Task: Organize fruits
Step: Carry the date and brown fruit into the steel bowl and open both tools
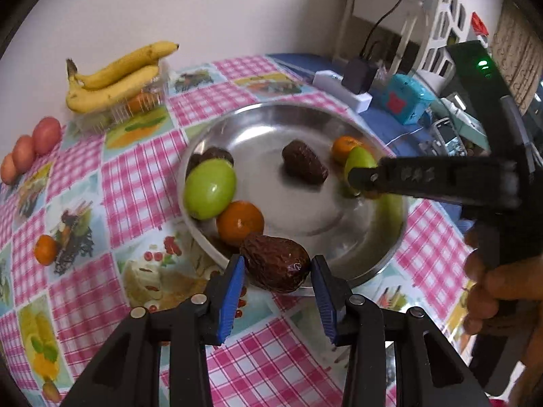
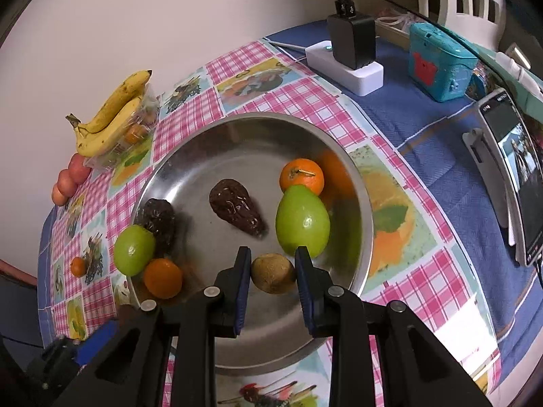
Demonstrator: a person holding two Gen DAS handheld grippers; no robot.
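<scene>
A steel bowl [image 1: 366, 237] sits on the checked tablecloth and shows in the right wrist view too [image 2: 237, 135]. It holds two green fruits [image 2: 302, 220], oranges [image 2: 302, 174] and dark avocados [image 2: 236, 207]. My left gripper [image 1: 276, 266] is shut on a dark avocado [image 1: 275, 263] at the bowl's near rim. My right gripper [image 2: 273, 268] is shut on a brown kiwi [image 2: 273, 273] just above the bowl's near side. In the left wrist view the right gripper [image 1: 359, 178] reaches in from the right, its tips hiding the kiwi.
Bananas [image 1: 112, 78] lie on a clear box of fruit at the back left, with peaches [image 1: 30, 149] beside them. A lone orange [image 1: 45, 249] sits on the cloth at left. A power strip with charger [image 2: 349, 57], a teal box [image 2: 437, 61] and a phone on a stand [image 2: 512, 176] are at the right.
</scene>
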